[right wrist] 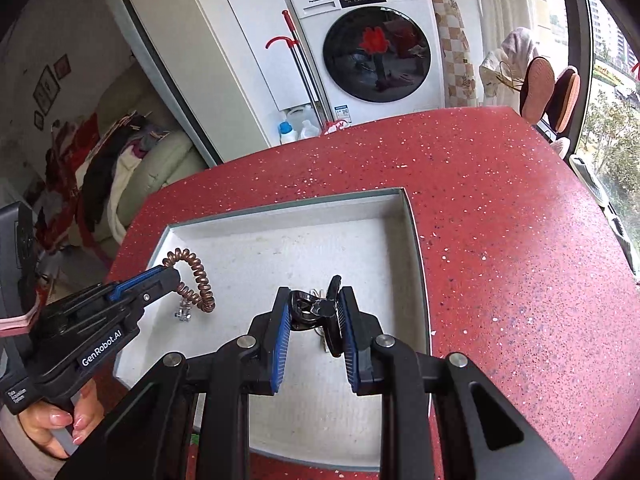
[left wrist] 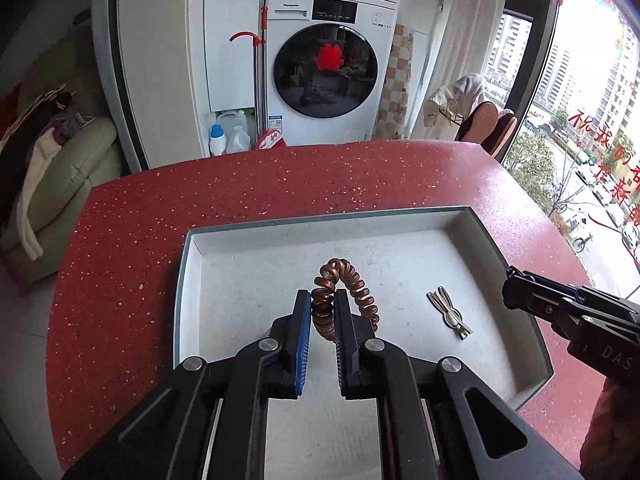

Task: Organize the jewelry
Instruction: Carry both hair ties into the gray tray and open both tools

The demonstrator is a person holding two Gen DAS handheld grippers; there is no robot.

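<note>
- Landmark: white tray (left wrist: 192, 280), shallow, raised rim, on red speckled counter (left wrist: 260, 184). All positions given rel. to tray.
- Left gripper (left wrist: 323, 308): over tray's near-left area, clamped on a copper spiral hair tie (left wrist: 340, 280). One side of the coil is pinched betw. the pads; the rest loops up and droops to the right of the fingers.
- Right wrist view shows a small silver piece (right wrist: 183, 313) on tray floor just under the coil's hanging end. Too small to ID; cannot tell if it touches the coil.
- Tray floor, right of centre: silver hair clip (left wrist: 448, 312) lying flat, apart from the coil.
- Right gripper (right wrist: 312, 312): over tray's right-centre, closed on a black claw clip (right wrist: 316, 306). The silver clip appears to lie directly beneath it, mostly hidden.
- Risks (judgement): coil is springy and held by one side only, so it could slip or snag the silver piece when lowered. Black clip is glossy and irregular; may twist out of the pads. Setting it down here would land it on the silver clip.
- Grippers are near each other inside the tray; a sideways move could make them clash.
- Room: tray's far half bare. Rim low but could catch a low sweep. Open counter beyond and right of tray; counter edge near tray's left side.
</note>
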